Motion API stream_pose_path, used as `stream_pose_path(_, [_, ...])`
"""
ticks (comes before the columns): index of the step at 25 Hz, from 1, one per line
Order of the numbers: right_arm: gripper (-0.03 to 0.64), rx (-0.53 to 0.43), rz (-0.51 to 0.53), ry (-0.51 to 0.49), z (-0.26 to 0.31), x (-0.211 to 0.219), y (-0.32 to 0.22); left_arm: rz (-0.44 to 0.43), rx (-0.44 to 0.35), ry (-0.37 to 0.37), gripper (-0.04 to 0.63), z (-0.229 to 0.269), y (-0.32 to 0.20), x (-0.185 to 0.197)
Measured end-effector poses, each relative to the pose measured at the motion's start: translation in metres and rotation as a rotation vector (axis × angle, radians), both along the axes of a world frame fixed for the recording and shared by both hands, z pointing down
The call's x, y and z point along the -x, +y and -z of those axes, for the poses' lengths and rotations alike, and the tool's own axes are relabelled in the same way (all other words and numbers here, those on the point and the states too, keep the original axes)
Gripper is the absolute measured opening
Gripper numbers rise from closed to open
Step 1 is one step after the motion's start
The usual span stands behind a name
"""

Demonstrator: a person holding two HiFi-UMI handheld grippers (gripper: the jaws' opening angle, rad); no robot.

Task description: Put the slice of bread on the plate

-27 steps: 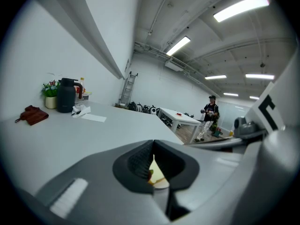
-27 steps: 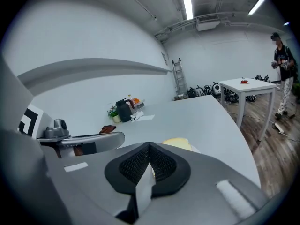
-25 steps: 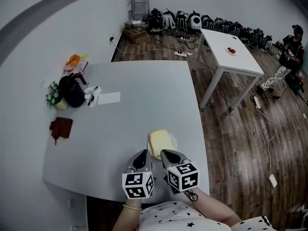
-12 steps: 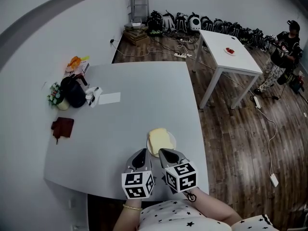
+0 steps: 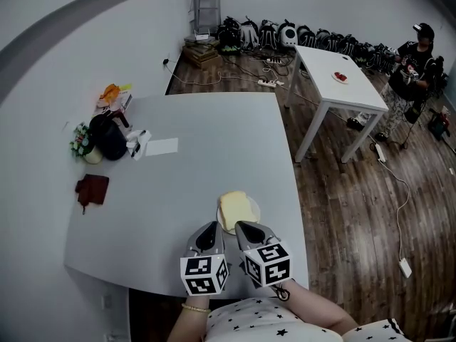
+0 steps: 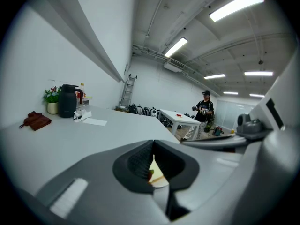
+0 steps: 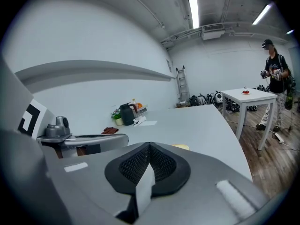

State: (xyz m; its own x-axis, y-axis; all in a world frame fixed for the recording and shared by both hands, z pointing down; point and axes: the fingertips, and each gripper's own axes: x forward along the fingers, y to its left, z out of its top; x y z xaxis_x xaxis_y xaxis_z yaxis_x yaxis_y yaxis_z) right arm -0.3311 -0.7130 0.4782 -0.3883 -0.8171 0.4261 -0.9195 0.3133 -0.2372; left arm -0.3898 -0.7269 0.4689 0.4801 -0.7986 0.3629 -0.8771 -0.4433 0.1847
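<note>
The slice of bread (image 5: 234, 206) stayed on the plate (image 5: 256, 211); left gripper (image 5: 211, 228) and right gripper (image 5: 243, 226) kept fingers closed, empty: seemingly done.

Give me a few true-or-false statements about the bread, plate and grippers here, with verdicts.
1. The bread lies on the plate. True.
2. The right gripper holds the bread. False: it is shut and empty, short of the plate.
3. The jug stands near the left edge of the table. True.
4. The left gripper is open. False: it is shut, with nothing in it.
</note>
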Motion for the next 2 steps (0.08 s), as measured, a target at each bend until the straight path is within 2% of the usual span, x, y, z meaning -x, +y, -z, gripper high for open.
stream_pose_path(2, [-0.002,-0.001,-0.001,0.001,-0.0004,0.0003,-0.0015,0.001,0.001,-0.001,0.008,-0.0008,-0.0013,0.0009])
